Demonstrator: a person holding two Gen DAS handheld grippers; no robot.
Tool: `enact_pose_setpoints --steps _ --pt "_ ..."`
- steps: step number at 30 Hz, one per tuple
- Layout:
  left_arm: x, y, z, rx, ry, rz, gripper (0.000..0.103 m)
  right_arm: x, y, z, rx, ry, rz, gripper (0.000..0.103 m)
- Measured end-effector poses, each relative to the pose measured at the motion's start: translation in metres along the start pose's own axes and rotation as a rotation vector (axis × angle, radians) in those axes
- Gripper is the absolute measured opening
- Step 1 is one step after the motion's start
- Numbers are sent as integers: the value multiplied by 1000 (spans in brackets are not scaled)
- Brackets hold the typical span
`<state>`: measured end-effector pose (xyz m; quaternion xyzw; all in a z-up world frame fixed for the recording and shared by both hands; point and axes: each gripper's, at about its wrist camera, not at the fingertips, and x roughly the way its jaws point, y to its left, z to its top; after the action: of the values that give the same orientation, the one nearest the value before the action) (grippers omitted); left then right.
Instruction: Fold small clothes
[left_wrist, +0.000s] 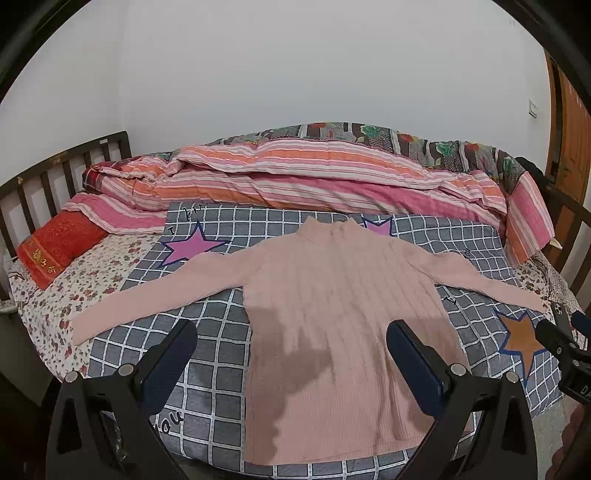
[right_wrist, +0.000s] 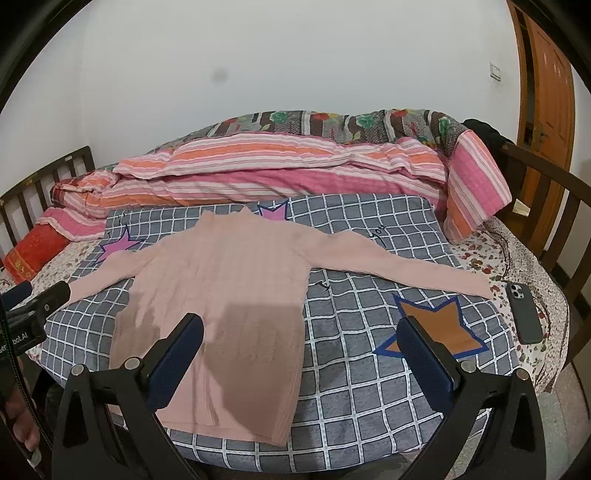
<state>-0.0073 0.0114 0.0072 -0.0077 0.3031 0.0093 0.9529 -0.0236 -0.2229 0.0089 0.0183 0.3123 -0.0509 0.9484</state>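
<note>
A pink ribbed sweater (left_wrist: 343, 314) lies flat, face up, on a grey checked blanket (left_wrist: 207, 332), both sleeves spread out to the sides, collar at the far end. It also shows in the right wrist view (right_wrist: 221, 288). My left gripper (left_wrist: 291, 332) is open and empty, held above the sweater's lower body. My right gripper (right_wrist: 301, 328) is open and empty, above the sweater's right hem edge and the blanket (right_wrist: 362, 369). The right gripper's body shows at the left wrist view's right edge (left_wrist: 565, 347); the left one's at the right wrist view's left edge (right_wrist: 29, 317).
A striped pink and orange quilt (left_wrist: 295, 177) is bunched along the far side of the bed. A red pillow (left_wrist: 55, 247) lies at the far left. A dark phone (right_wrist: 524, 312) lies on the floral sheet at the right. Wooden bed rails (right_wrist: 554, 192) stand at both ends.
</note>
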Motion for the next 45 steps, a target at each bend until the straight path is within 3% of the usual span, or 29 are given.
enact_pose_setpoints --steps 45 --pt "4 21 5 -16 -22 26 103 10 8 -2 -2 -9 9 103"
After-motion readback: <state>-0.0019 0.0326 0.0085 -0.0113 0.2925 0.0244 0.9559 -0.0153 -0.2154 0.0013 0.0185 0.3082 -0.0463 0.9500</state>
